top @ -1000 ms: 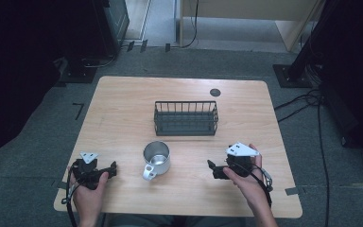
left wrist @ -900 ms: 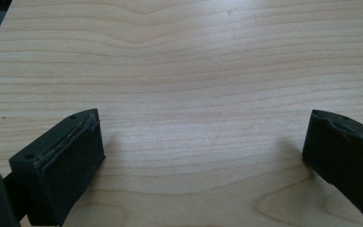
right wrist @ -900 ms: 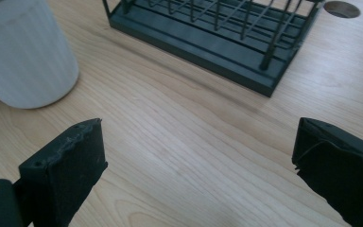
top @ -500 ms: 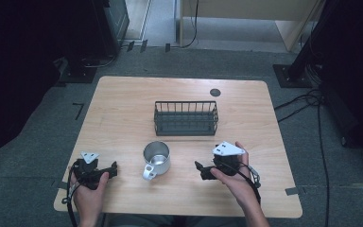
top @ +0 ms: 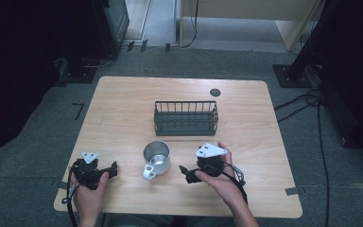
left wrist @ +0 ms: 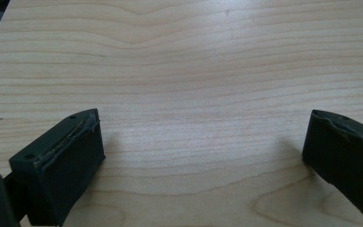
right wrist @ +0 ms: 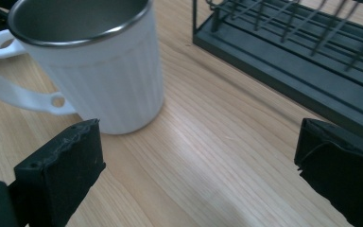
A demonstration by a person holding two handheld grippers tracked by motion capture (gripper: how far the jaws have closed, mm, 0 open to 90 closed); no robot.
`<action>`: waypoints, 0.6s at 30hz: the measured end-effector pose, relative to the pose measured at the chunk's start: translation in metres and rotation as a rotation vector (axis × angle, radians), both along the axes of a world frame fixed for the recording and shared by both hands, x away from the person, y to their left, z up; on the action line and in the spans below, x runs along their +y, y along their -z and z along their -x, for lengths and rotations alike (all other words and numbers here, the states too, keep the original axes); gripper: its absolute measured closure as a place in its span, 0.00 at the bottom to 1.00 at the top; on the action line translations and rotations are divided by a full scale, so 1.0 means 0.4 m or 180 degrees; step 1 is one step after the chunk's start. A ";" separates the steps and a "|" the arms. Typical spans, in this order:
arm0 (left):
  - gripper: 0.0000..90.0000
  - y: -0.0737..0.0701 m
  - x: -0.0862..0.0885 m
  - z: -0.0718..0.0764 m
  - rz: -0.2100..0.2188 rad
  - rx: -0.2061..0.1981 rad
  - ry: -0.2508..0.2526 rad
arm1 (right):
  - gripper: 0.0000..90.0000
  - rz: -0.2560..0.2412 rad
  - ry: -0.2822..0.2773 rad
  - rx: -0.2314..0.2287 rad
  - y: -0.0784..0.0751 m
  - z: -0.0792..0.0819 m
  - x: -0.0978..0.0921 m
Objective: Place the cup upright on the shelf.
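Your right gripper [top: 185, 173], jaws wide and empty, is closing in on the mug [top: 156, 158] standing upright on the table [top: 123, 123] before the rack [top: 185, 118]; left gripper [top: 111, 170] idles wide open, so next square up on the mug's wall.

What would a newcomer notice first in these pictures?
A white mug with a steel rim stands upright near the front middle of the wooden table, its handle toward the person. Behind it sits a black wire rack. The right gripper, jaws open, points at the mug from close by.
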State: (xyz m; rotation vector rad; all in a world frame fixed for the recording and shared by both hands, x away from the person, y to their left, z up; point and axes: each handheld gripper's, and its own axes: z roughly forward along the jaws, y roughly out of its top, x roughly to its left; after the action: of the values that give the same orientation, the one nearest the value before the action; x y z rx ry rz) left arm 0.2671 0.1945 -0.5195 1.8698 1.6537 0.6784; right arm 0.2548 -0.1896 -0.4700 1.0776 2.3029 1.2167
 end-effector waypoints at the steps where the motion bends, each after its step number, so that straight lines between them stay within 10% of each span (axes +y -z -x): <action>1: 0.00 0.000 0.000 0.000 0.0000 0.0000 -0.0001 | 0.02 0.0002 -0.0020 0.0013 0.001 -0.001 0.009; 18: 0.00 0.000 -0.003 -0.002 -0.0006 0.0000 0.0021 | 0.03 -0.0001 -0.0396 0.0120 0.027 -0.041 0.175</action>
State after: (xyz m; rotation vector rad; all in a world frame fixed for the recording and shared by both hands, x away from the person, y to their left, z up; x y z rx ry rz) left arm 0.2677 0.1934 -0.5195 1.8758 1.6469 0.6776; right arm 0.2713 -0.1197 -0.4807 0.9781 2.4306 1.2520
